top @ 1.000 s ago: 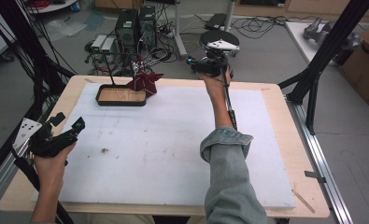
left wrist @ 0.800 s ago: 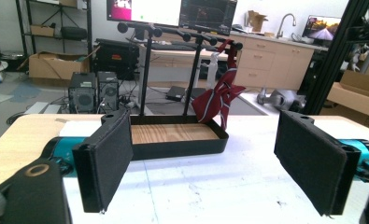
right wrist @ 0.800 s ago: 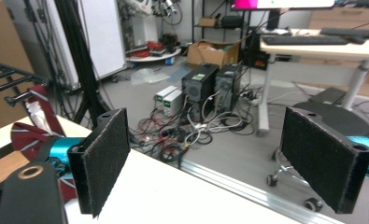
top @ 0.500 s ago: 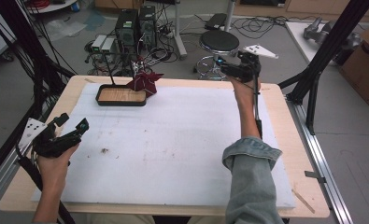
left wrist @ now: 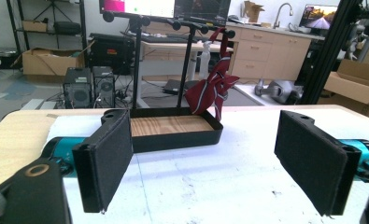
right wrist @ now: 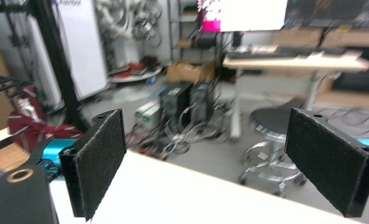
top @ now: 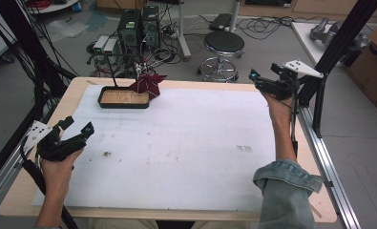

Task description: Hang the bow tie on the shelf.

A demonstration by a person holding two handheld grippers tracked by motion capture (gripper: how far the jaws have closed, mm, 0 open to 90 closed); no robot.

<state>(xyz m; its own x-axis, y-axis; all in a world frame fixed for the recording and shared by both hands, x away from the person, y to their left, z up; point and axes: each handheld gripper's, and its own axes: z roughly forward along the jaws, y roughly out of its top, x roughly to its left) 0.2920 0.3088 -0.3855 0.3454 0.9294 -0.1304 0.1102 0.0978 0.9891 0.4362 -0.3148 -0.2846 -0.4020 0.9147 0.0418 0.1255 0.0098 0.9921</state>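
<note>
A black tray [top: 110,103] with a wooden floor sits at the far left of the table, and a dark red striped bow tie [top: 148,84] hangs from a black stand at its right end. My left gripper [top: 79,125] is held open over the near left of the white mat, empty, jaws aimed at the tray. In the left gripper view the tray [left wrist: 173,136] and bow tie [left wrist: 211,92] lie ahead between the open jaws of that gripper [left wrist: 210,163]. My right gripper [top: 254,80] hovers open and empty above the far right table edge. The right gripper view shows its jaws [right wrist: 219,163] wide apart, the bow tie [right wrist: 29,125] far left.
A white mat [top: 186,143] covers most of the wooden table. Behind the far edge stand a round stool [top: 223,45] and computer towers [top: 138,26] amid cables. A black frame post [top: 336,45] rises close to the right gripper. A cardboard box [top: 374,71] sits at right.
My right gripper has swung from the far middle edge, near the stand, out to the far right corner. The left gripper has shifted slightly and stays open.
</note>
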